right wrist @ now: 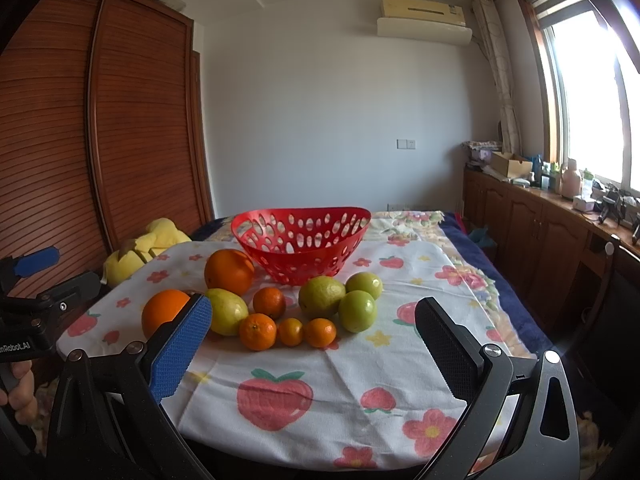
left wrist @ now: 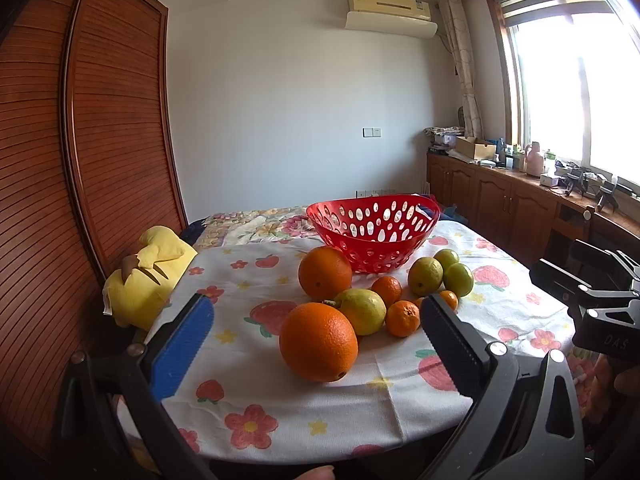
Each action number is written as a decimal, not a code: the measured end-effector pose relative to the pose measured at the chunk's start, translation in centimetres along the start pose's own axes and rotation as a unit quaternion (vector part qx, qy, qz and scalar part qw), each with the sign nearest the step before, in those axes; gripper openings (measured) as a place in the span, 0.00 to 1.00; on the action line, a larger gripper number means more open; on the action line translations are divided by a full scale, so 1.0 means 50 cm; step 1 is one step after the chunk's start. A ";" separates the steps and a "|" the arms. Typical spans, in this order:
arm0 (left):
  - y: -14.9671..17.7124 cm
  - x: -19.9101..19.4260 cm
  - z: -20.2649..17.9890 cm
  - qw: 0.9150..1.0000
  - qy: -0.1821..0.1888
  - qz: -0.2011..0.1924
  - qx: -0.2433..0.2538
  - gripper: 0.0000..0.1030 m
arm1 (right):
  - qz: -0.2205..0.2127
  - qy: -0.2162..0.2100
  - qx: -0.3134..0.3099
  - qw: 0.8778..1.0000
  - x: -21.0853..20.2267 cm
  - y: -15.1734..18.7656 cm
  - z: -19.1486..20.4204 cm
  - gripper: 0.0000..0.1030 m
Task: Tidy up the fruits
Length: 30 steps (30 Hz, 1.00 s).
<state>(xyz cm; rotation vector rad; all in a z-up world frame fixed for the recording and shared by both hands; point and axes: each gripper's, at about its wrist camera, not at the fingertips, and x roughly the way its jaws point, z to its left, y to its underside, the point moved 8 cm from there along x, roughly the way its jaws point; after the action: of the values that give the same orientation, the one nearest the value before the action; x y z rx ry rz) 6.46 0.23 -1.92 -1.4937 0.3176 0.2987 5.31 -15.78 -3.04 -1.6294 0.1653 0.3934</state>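
A red perforated basket [left wrist: 374, 232] [right wrist: 302, 242] stands empty at the back of the table. In front of it lie two big oranges [left wrist: 318, 342] [right wrist: 229, 271], a yellow-green lemon [left wrist: 362, 310] [right wrist: 226, 311], several small mandarins [left wrist: 402, 318] [right wrist: 258, 331] and three green limes [left wrist: 425, 276] [right wrist: 357, 311]. My left gripper [left wrist: 316, 344] is open and empty, above the table's near edge, with the near orange between its fingers in view. My right gripper [right wrist: 312, 346] is open and empty, hovering before the mandarins.
The table wears a white fruit-print cloth [left wrist: 320, 416] [right wrist: 320, 392]. A yellow plush toy [left wrist: 148, 276] [right wrist: 148, 246] lies at the table's left edge by the wooden wardrobe [left wrist: 80, 160]. Cabinets [right wrist: 540, 232] with clutter run along the right wall under the window.
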 end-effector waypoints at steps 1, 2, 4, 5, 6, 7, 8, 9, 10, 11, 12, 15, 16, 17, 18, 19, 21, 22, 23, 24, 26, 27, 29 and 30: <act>0.001 0.001 0.000 1.000 0.000 0.000 0.000 1.00 | 0.000 0.000 0.000 1.000 0.001 0.001 0.000 1.00; 0.000 0.001 0.000 1.000 0.000 0.000 0.000 1.00 | 0.000 0.000 0.000 1.000 0.000 0.001 0.000 1.00; 0.001 0.000 0.001 1.000 0.000 0.000 0.000 1.00 | 0.000 0.000 0.000 1.000 0.001 0.001 0.000 1.00; 0.001 0.000 0.001 1.000 0.001 0.000 0.000 1.00 | 0.000 0.000 0.000 1.000 0.001 0.000 0.000 1.00; -0.001 -0.001 0.002 1.000 0.001 0.001 0.000 1.00 | 0.000 -0.001 0.000 1.000 0.001 0.001 0.000 1.00; -0.001 -0.002 0.003 1.000 0.001 0.001 0.000 1.00 | 0.000 0.000 0.000 1.000 0.000 0.000 0.000 1.00; 0.000 -0.001 0.001 1.000 0.000 0.000 0.000 1.00 | 0.000 0.000 0.000 1.000 -0.001 -0.001 0.000 1.00; 0.000 -0.001 0.001 1.000 0.000 0.000 0.000 1.00 | 0.000 0.000 0.000 1.000 0.001 0.000 0.000 1.00; 0.000 -0.002 0.001 1.000 0.001 -0.001 0.000 1.00 | 0.000 -0.001 0.000 1.000 0.000 -0.001 -0.001 1.00; 0.000 -0.002 0.001 1.000 0.001 -0.001 0.000 1.00 | 0.000 -0.001 0.000 1.000 0.000 -0.001 -0.001 1.00; -0.002 -0.003 0.003 1.000 0.001 -0.001 0.000 1.00 | -0.001 0.000 0.000 1.000 -0.001 -0.002 -0.001 1.00; -0.001 -0.002 0.003 1.000 0.001 0.000 0.000 1.00 | 0.000 0.000 0.000 1.000 0.000 -0.001 -0.001 1.00; 0.000 -0.002 0.001 1.000 0.001 0.000 0.000 1.00 | 0.000 -0.001 0.000 1.000 -0.001 -0.002 -0.001 1.00; 0.002 -0.002 0.001 1.000 0.001 0.000 0.000 1.00 | 0.000 0.000 0.001 1.000 0.000 -0.001 -0.001 1.00; 0.002 -0.002 0.000 1.000 0.002 0.000 0.000 1.00 | 0.000 -0.001 0.000 1.000 0.000 -0.001 -0.001 1.00; 0.002 -0.002 0.001 1.000 0.002 0.001 0.000 1.00 | 0.000 -0.001 0.000 1.000 -0.001 -0.002 -0.001 1.00; 0.004 0.000 0.001 1.000 0.003 0.003 0.000 1.00 | 0.000 0.000 0.000 1.000 -0.001 -0.001 -0.001 1.00; 0.005 0.000 0.002 1.000 0.003 0.005 0.000 1.00 | 0.001 -0.001 0.001 1.000 -0.002 -0.002 -0.001 1.00; 0.007 0.001 0.001 1.000 0.004 0.006 0.000 1.00 | 0.001 -0.001 0.001 1.000 -0.001 -0.001 0.000 1.00; 0.009 0.003 0.000 1.000 0.004 0.007 0.000 1.00 | 0.002 -0.001 0.001 1.000 -0.001 -0.001 0.000 1.00; 0.013 0.007 0.000 1.000 0.004 0.010 0.000 1.00 | 0.005 -0.001 0.001 1.000 0.002 0.002 -0.001 1.00; 0.016 0.010 0.000 1.000 0.004 0.013 0.000 1.00 | 0.006 -0.001 0.002 1.000 0.003 0.004 -0.002 1.00; 0.022 0.016 -0.001 1.000 0.005 0.017 -0.001 1.00 | 0.009 -0.002 0.003 1.000 0.007 0.008 -0.002 1.00; 0.026 0.020 0.000 1.000 0.005 0.020 -0.001 1.00 | 0.011 -0.002 0.003 1.000 0.010 0.012 -0.003 1.00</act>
<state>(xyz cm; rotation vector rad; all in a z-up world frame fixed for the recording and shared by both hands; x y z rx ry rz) 6.86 0.29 -3.51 -1.4920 0.3556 0.3221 5.61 -15.91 -3.77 -1.6217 0.1820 0.4125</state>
